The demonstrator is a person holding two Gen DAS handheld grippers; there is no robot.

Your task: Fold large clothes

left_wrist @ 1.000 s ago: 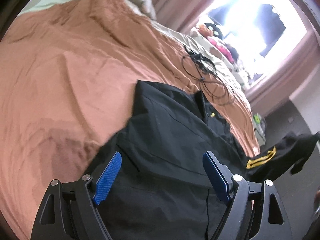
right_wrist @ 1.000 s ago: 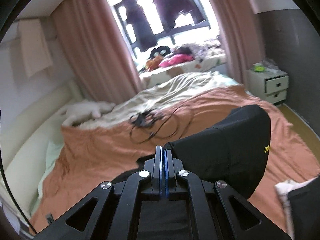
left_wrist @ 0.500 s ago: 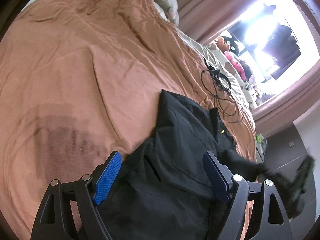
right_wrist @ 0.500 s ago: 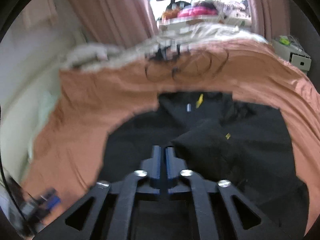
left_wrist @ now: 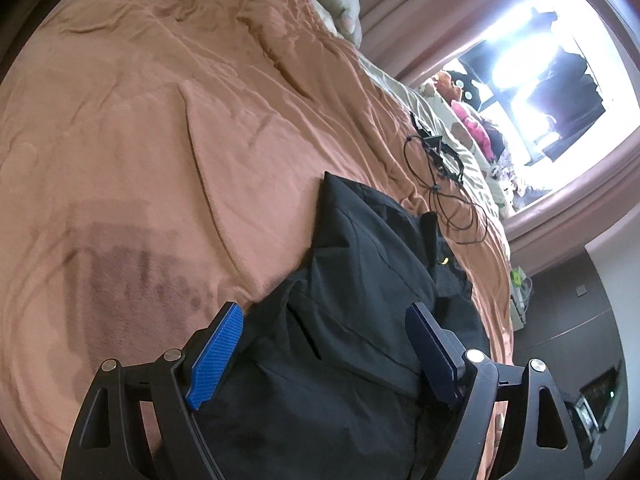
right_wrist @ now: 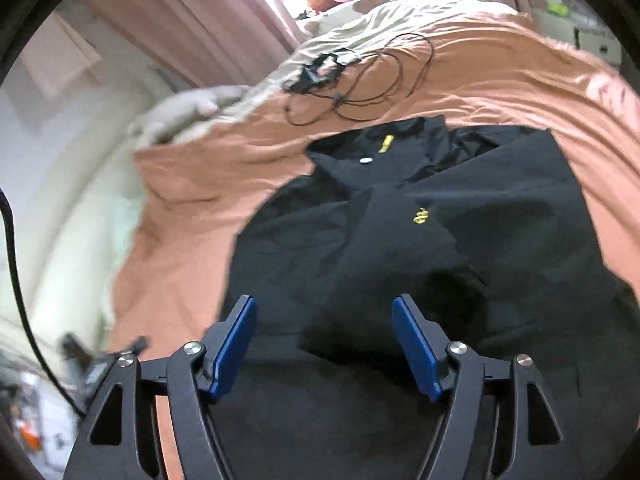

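A large black jacket (right_wrist: 460, 240) with small yellow marks lies on the orange bedspread (right_wrist: 500, 80), one side folded over its middle. My right gripper (right_wrist: 324, 312) hovers just above the folded part; its jaws are opening and the cloth lies under them, not pinched. In the left wrist view the same black jacket (left_wrist: 352, 280) spreads from the bottom toward the centre. My left gripper (left_wrist: 324, 320) stands open over the jacket's near edge, its blue pads (left_wrist: 218, 350) gripping nothing.
A tangle of black cables (right_wrist: 352, 80) lies on the bedspread beyond the jacket; the black cables (left_wrist: 444, 184) also show in the left wrist view. A white pillow (left_wrist: 336, 4) sits at the head. Pink curtains (right_wrist: 192, 12), a bright window (left_wrist: 552, 76) and a cluttered sill stand behind.
My right gripper came down with the black cloth it was shut on, laid it over the jacket and let go; its jaws now stand apart. The left gripper only shifted slightly.
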